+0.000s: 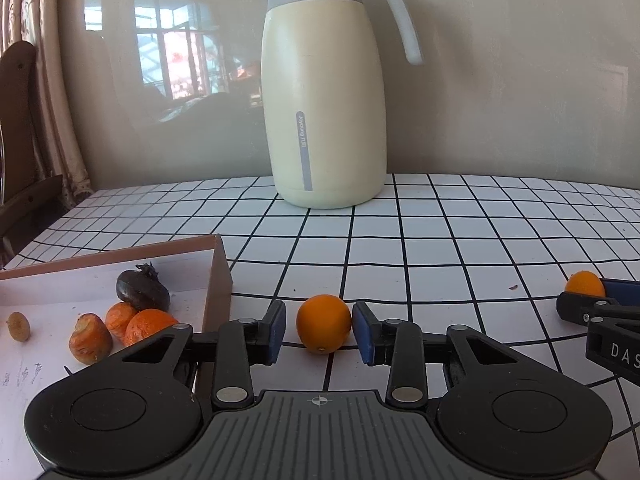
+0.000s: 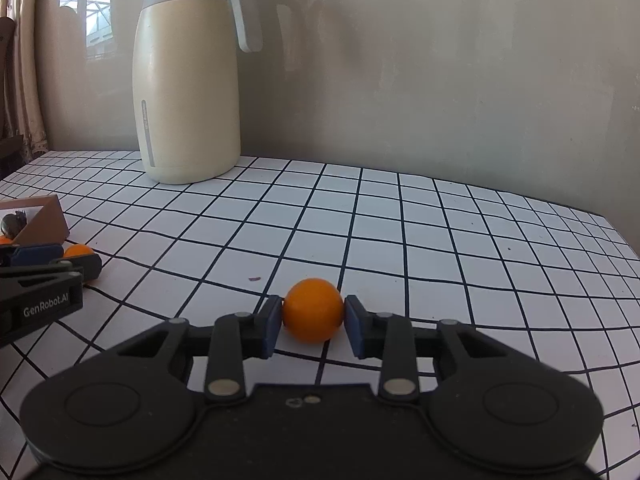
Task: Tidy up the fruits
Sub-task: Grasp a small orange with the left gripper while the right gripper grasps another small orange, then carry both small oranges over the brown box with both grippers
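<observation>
Right gripper (image 2: pixel 313 322) pinching orange (image 2: pixel 313 309), contact seemingly firm, underside hidden

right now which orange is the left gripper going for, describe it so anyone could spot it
Start at the cream thermos jug on the checked table. Near its front edge, beside the box, sits the orange. It lies alone between the left gripper pads, outside the box.

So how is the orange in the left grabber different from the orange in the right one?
The left gripper has a small gap on one side of its orange, while the right gripper presses both pads against its orange. The left orange lies close to the box of old fruit; the right orange is farther out on the checked table. The left one shows a small stem dot; the right looks plain. Both are small, round and orange.
</observation>
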Demonstrator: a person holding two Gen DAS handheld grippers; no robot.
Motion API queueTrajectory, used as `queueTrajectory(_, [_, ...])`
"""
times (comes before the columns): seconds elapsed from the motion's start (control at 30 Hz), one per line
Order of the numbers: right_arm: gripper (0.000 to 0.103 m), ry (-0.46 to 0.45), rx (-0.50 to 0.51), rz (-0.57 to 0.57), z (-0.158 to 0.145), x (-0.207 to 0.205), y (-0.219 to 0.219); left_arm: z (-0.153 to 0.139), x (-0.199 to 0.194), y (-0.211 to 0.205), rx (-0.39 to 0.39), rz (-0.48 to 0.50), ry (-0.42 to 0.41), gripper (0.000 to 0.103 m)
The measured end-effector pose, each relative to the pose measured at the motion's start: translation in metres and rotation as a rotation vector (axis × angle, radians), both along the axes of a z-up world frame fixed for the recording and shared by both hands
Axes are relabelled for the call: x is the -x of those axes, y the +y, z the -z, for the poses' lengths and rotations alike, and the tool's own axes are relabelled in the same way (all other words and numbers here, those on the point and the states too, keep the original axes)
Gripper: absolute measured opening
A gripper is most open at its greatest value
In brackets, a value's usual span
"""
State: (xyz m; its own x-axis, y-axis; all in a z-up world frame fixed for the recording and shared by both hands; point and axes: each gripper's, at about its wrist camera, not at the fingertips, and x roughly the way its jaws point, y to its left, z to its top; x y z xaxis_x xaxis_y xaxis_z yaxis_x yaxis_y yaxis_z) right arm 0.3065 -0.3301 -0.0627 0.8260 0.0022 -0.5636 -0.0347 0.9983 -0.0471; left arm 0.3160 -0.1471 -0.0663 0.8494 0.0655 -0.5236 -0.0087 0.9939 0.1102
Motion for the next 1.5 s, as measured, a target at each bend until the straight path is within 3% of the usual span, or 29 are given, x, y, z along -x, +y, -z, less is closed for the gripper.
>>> queueTrajectory(0.17, [0.028,0.001,-0.008,-0.003,0.000,0.000,0.000,-0.002,0.005,-0.013,-0.081,-0.008,-0.040,0.036])
queueTrajectory(0.3, [0.028,0.004,-0.021,-0.005,0.000,0.000,-0.003,-0.002,0.010,-0.014,-0.074,-0.010,-0.034,0.036])
queueTrajectory(0.43, [0.027,0.002,-0.025,-0.006,-0.001,0.002,-0.004,-0.001,0.000,-0.008,-0.012,0.005,0.013,0.036])
queueTrajectory(0.53, [0.027,0.001,-0.033,-0.004,-0.001,0.002,-0.006,0.001,-0.001,-0.013,-0.033,0.012,0.018,0.036])
queueTrajectory(0.83, [0.024,0.008,-0.055,-0.016,0.000,0.002,-0.007,0.002,-0.012,-0.008,0.005,0.006,0.030,0.035])
queueTrajectory(0.87, [0.024,0.008,-0.058,-0.017,0.001,0.002,-0.008,0.002,-0.011,-0.007,0.007,0.006,0.026,0.031])
queueTrajectory(1.13, [0.023,-0.010,-0.037,0.010,-0.007,0.009,-0.009,-0.001,0.001,-0.011,0.036,0.067,-0.001,0.031])
queueTrajectory(1.5, [0.023,-0.088,-0.041,0.047,-0.038,0.050,-0.012,-0.030,0.053,-0.014,0.053,0.158,-0.089,0.031])
